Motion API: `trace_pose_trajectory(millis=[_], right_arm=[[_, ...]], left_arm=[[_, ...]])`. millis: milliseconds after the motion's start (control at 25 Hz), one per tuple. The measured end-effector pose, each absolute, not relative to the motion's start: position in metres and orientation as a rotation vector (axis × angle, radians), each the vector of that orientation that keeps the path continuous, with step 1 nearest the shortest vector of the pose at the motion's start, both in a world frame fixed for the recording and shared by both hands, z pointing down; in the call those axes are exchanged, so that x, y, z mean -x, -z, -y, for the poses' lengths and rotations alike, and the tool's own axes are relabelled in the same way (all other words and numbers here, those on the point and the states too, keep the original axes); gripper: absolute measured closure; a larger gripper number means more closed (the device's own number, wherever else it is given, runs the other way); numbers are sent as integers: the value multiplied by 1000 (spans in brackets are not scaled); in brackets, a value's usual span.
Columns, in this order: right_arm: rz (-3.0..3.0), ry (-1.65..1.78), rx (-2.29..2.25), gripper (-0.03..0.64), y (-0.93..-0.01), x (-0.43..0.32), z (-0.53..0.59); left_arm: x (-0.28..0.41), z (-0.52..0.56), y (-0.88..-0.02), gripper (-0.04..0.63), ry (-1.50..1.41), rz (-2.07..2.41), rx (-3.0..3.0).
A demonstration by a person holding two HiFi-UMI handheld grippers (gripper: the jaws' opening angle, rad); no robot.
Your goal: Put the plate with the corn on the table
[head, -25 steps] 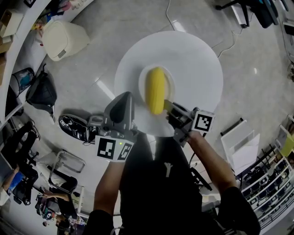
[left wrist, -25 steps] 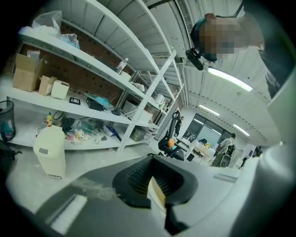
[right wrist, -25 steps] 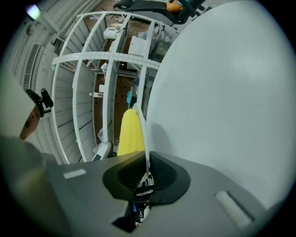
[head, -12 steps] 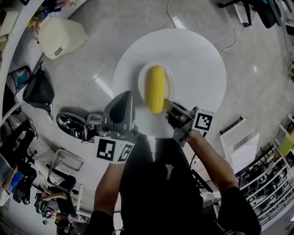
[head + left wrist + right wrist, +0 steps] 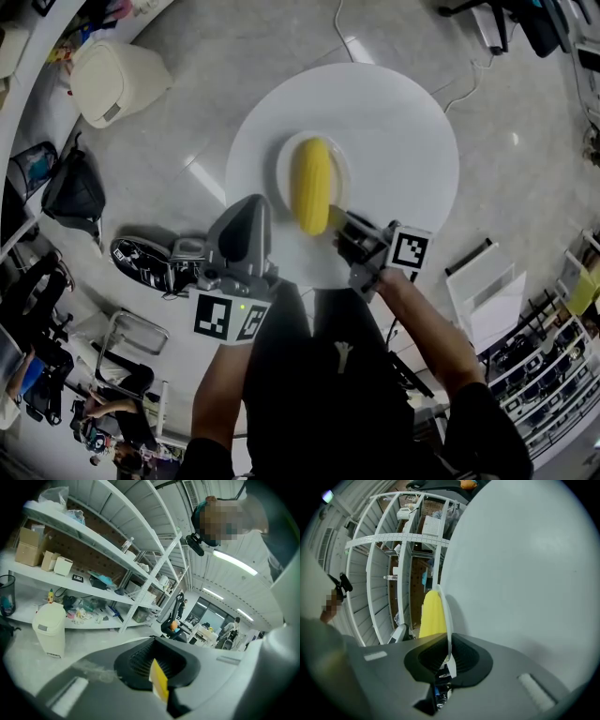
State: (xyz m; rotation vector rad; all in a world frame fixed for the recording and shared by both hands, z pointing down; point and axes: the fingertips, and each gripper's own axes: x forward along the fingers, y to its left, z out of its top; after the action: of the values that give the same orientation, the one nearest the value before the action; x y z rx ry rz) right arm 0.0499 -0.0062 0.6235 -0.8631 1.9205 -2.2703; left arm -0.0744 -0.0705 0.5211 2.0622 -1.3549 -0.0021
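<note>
Close to finished: plate [image 5: 343, 161] with corn [image 5: 311, 185] already over the round white table [image 5: 403, 122] at frame centre, lower rim pinched in the right claw [image 5: 336, 223], clamped on it. Impossible to tell whether resting flat or just off the top. Left claw [image 5: 251, 204] lower left of the plate, apart from it, closed with only a thin yellow sliver at the seam. Probably left: settling the plate, loosening the right claw, drawing back
</note>
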Motion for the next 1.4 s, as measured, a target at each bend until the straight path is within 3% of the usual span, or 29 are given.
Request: trace_pose_trajectory(millis=[1400], right_arm=[[-1867,2333,923,586,-638,-50,7]], left_arm=[[79,71,-532,592,43,1371,-2030]])
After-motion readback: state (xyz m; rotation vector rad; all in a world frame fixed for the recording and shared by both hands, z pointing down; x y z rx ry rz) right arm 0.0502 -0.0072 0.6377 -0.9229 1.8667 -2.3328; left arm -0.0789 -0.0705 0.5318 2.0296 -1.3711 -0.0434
